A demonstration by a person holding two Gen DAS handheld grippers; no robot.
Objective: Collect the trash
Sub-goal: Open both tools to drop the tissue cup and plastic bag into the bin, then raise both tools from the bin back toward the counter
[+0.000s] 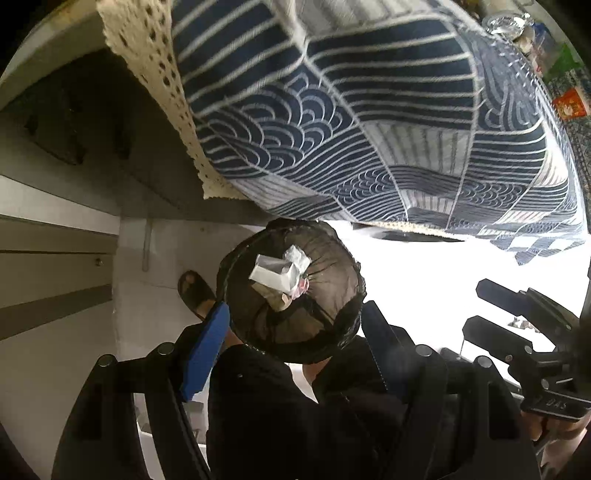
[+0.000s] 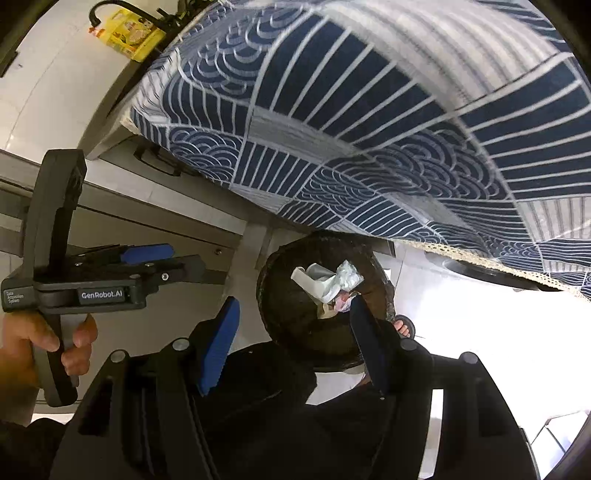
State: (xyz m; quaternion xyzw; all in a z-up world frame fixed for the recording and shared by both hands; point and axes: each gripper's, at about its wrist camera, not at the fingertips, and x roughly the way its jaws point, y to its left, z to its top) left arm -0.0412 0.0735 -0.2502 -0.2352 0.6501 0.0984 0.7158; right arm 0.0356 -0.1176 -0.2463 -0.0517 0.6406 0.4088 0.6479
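Note:
A round bin lined with a black bag (image 1: 295, 295) stands on the floor below the table edge; it also shows in the right wrist view (image 2: 295, 325). Crumpled white paper and wrappers (image 1: 280, 273) lie inside it, and they show in the right wrist view too (image 2: 328, 284). My left gripper (image 1: 295, 332) is open and empty, hovering above the bin's near rim. My right gripper (image 2: 295, 332) is open and empty, also above the bin. The right gripper shows at the right of the left view (image 1: 517, 325). The left gripper shows at the left of the right view (image 2: 147, 254).
A blue and white patterned tablecloth (image 1: 351, 110) with a lace edge hangs over the table above the bin (image 2: 388, 129). A sandalled foot (image 1: 195, 295) stands beside the bin. A yellow package (image 2: 129, 31) sits far back. A glass (image 1: 506, 22) and packets lie on the table.

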